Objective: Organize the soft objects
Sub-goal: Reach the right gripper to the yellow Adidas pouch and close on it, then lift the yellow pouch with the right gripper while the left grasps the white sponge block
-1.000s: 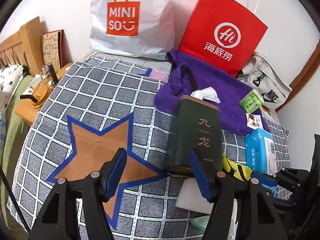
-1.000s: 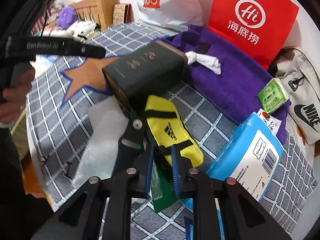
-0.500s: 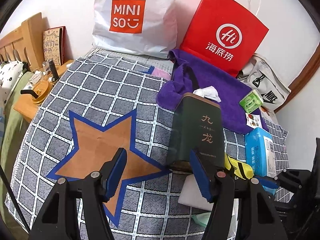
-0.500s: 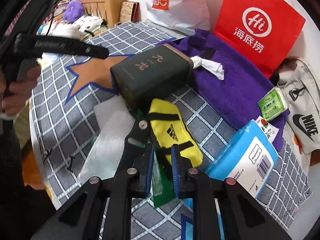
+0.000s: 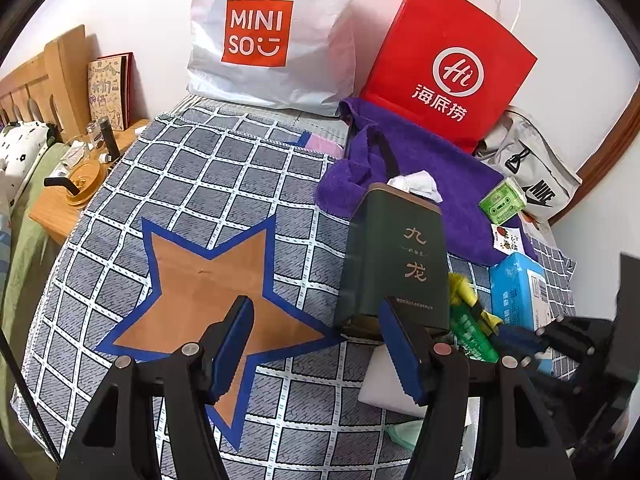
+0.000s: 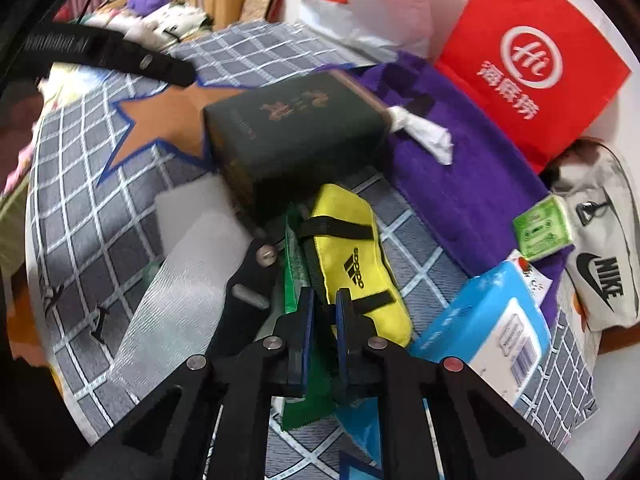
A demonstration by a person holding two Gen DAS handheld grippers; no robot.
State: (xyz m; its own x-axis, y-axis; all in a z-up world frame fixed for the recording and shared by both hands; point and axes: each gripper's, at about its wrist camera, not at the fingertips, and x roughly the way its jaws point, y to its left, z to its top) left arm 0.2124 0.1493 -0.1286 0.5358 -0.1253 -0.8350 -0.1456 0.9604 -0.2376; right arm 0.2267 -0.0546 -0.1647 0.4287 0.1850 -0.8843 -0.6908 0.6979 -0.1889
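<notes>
My right gripper (image 6: 323,314) is shut on the near edge of a yellow Adidas pouch (image 6: 354,256), which also shows in the left wrist view (image 5: 464,290). A green packet (image 6: 298,276) lies beside the pouch. A dark green box (image 6: 296,140) lies just beyond on the checked cloth (image 6: 92,220); it also shows in the left wrist view (image 5: 398,264). A purple towel (image 6: 460,168) lies behind it with a crumpled white tissue (image 6: 424,136) on it. My left gripper (image 5: 318,344) is open and empty above the orange star (image 5: 212,280).
A white Miniso bag (image 5: 276,36), a red paper bag (image 5: 452,68) and a grey Nike bag (image 5: 532,176) stand along the wall. A blue tissue pack (image 6: 484,328), a small green packet (image 6: 544,234) and a white foam sheet (image 6: 192,248) lie around. A wooden bedside shelf (image 5: 60,208) is at left.
Both views have pulled back and risen a little. The right gripper stays shut on the yellow pouch, which has shifted slightly. The left gripper stays open.
</notes>
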